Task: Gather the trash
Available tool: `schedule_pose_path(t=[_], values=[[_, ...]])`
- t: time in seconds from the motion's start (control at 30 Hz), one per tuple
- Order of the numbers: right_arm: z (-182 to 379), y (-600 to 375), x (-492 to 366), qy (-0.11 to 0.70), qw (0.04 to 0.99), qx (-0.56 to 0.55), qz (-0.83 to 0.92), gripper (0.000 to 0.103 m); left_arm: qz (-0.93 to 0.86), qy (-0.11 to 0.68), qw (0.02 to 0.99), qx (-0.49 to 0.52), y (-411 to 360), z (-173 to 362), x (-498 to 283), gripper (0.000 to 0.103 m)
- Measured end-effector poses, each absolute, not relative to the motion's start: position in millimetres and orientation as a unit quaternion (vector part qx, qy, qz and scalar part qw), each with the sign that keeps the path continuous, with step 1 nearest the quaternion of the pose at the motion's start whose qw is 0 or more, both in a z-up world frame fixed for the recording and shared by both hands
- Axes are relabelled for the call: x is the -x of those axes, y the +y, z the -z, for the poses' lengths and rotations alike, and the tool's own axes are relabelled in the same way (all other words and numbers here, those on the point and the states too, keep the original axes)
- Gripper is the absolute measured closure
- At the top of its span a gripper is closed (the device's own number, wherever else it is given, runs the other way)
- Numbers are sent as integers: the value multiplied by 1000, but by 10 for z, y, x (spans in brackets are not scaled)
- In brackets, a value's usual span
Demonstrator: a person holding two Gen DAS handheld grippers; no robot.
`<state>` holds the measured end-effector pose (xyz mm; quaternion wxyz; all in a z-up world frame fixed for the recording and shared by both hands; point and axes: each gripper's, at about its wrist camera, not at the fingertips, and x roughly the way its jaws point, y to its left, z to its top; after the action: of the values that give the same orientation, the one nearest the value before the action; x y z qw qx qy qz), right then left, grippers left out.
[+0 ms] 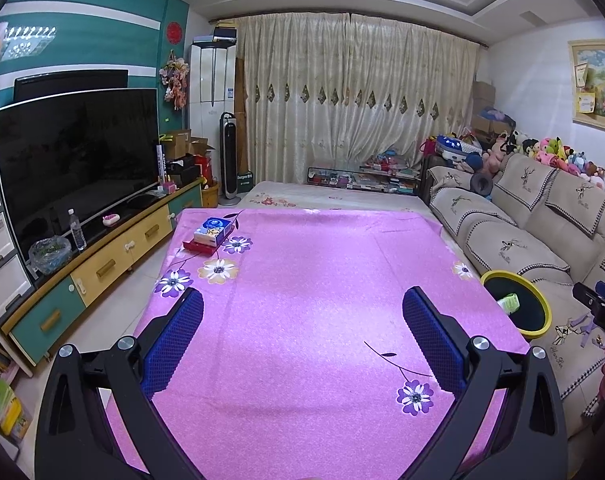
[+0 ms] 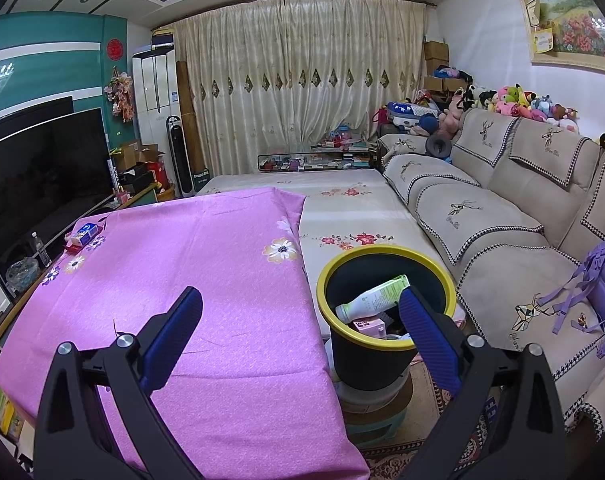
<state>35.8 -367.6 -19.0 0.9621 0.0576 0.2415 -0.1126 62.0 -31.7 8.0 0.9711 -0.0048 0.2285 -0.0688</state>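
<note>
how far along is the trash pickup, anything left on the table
Done: the yellow-rimmed bin beside the table already holds a white bottle and a pink carton. In hand: nothing; the left gripper and right gripper both have their jaws open and empty. Left: the pink tablecloth looks clear apart from a tissue pack on a red box at the far corner, probably not trash.

Left gripper [image 1: 302, 308]: black plastic frame with triangular cut-outs, round silver screws at the pivots, two fingers [image 1: 182, 336] faced with blue ribbed pads. Right gripper [image 2: 300, 308]: same build, black arms, silver screws, blue textured pads on its fingers [image 2: 174, 336].
</note>
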Motion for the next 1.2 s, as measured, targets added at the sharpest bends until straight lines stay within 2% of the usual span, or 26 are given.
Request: schedule_pose_path(t=[1.2], values=[[254,-3582,-376,246,961,-60,108,9,72,229,971,9,-311,-70,-649,5]])
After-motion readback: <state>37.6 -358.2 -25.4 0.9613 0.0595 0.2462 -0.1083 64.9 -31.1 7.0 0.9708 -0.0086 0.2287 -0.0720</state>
